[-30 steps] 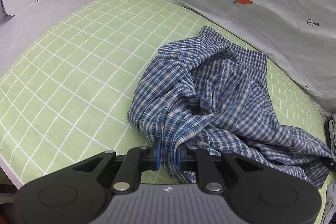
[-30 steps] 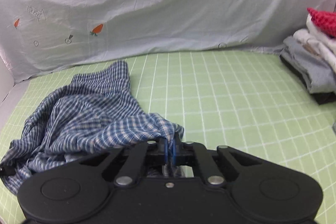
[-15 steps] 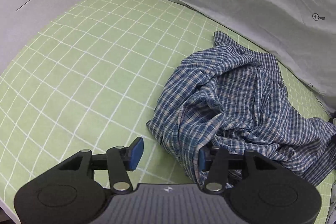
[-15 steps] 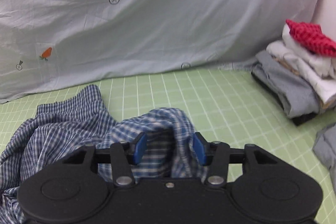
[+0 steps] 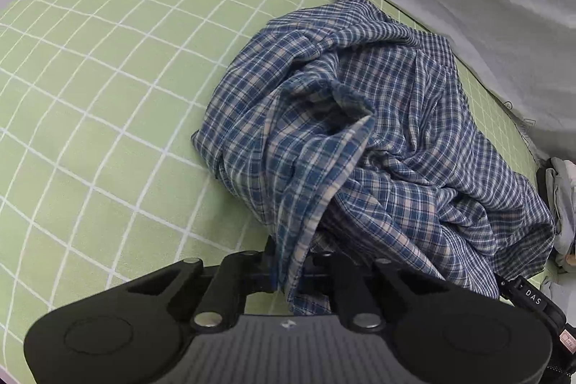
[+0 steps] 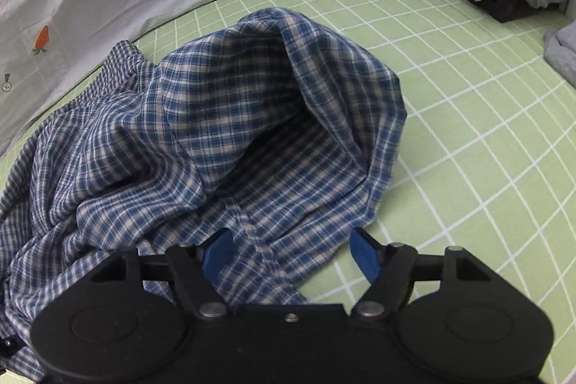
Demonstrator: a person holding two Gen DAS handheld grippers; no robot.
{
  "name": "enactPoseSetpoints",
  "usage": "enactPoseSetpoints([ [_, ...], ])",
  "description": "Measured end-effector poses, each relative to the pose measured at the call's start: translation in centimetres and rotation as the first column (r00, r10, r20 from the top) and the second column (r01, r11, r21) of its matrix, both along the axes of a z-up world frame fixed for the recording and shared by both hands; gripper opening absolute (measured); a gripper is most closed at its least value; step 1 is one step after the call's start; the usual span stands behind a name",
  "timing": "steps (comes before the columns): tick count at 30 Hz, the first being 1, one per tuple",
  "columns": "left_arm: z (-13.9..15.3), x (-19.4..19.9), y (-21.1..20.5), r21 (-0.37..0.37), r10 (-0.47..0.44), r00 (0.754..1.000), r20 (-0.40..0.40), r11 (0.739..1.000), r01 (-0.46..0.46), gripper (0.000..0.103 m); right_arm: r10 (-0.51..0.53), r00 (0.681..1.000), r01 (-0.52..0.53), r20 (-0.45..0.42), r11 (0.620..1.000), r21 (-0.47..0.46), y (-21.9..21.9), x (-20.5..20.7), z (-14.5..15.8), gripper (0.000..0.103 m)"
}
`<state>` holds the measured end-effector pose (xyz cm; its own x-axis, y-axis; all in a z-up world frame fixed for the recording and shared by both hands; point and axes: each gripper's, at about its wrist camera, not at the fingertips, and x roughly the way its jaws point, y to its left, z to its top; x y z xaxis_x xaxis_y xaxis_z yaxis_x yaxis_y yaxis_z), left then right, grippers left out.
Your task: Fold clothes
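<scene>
Shirt (image 5: 360,132) pinched in left hand-held gripper (image 5: 291,270), loose between right hand-held gripper's (image 6: 291,254) wide-spread fingers.

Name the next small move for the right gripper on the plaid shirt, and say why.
Probably close the right gripper on the fold of the plaid shirt lying between its open jaws. The left gripper looks already shut on another part of the shirt, which sits bunched on the green checked sheet, so a second grip seems needed before spreading it flat.
</scene>
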<state>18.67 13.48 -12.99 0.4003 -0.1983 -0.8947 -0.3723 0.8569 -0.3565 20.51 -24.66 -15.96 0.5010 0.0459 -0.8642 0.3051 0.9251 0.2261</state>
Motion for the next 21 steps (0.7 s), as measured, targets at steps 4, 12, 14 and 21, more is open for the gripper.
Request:
enactPoseSetpoints([
  [4,2.6,-1.5,0.6,0.067,0.023,0.998,0.059,0.997,-0.027,0.005,0.052,0.999,-0.052,0.012,0.998,0.02,1.0,-0.9,-0.1,0.038],
  [12,4.7,-4.1,5.3,0.208,0.147,0.982,0.12,0.963,-0.17,0.007,0.078,0.997,-0.077,0.03,0.997,-0.028,2.6,-2.9,0.9,0.038],
  [14,3.7,-4.5,5.9,0.211,0.162,0.984,0.078,0.962,-0.175,0.008,0.062,0.998,-0.062,0.007,0.997,-0.041,2.8,-3.2,0.7,0.046],
  [21,2.5,-6.6,5.1,0.209,0.14,0.99,0.032,0.967,-0.144,0.041,-0.004,1.0,0.003,-0.021,0.999,-0.04,1.9,-4.7,0.3,0.065],
])
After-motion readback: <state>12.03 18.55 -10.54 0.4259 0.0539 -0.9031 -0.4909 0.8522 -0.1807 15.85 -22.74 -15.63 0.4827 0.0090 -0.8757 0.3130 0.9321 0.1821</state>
